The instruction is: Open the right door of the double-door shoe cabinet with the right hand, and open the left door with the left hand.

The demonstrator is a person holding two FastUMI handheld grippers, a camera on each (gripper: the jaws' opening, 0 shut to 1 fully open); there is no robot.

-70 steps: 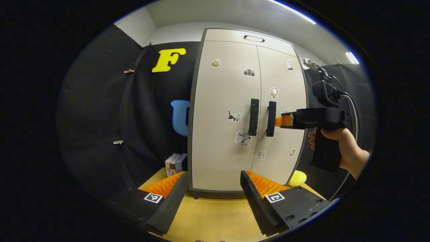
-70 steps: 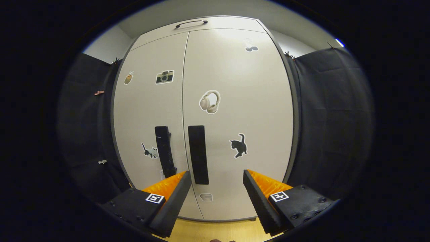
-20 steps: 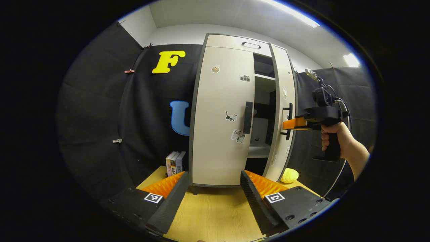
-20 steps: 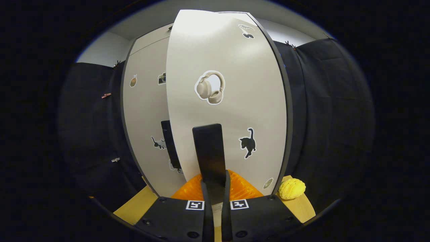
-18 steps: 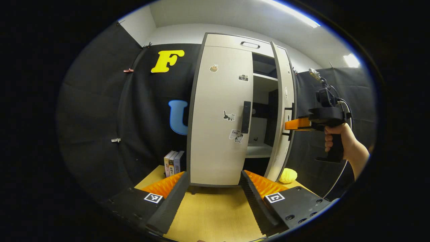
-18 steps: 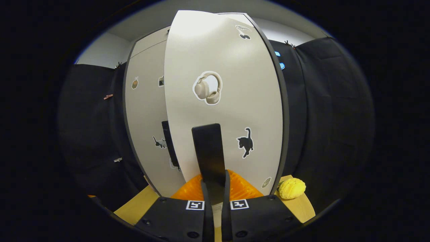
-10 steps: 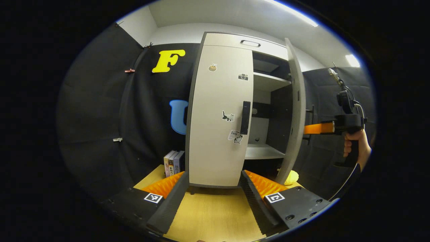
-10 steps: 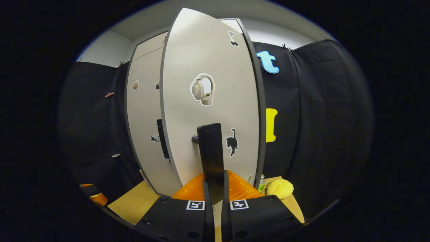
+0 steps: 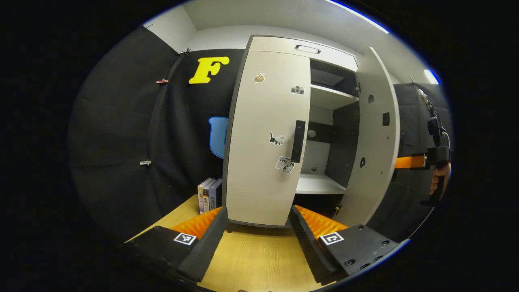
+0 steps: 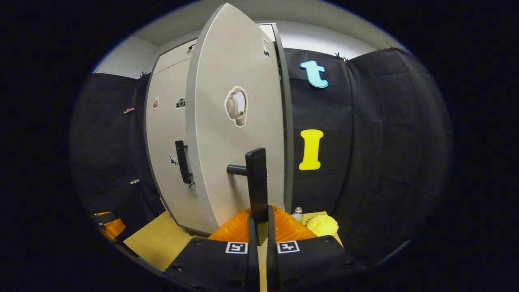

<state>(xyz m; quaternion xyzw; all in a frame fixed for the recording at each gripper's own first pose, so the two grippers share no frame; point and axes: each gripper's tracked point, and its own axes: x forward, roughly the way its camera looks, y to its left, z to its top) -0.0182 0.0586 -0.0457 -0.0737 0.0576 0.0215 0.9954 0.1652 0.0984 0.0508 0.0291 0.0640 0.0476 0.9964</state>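
I see the left gripper view sitting low over the light wooden tabletop [image 9: 251,259], back from the tall beige double-door cabinet [image 9: 265,134], facing its front and into the open right half. My right gripper view is tight against the open right door [image 10: 237,121], looking along its outer face. Both views share the cabinet's closed left door [image 10: 166,134] and the tabletop.
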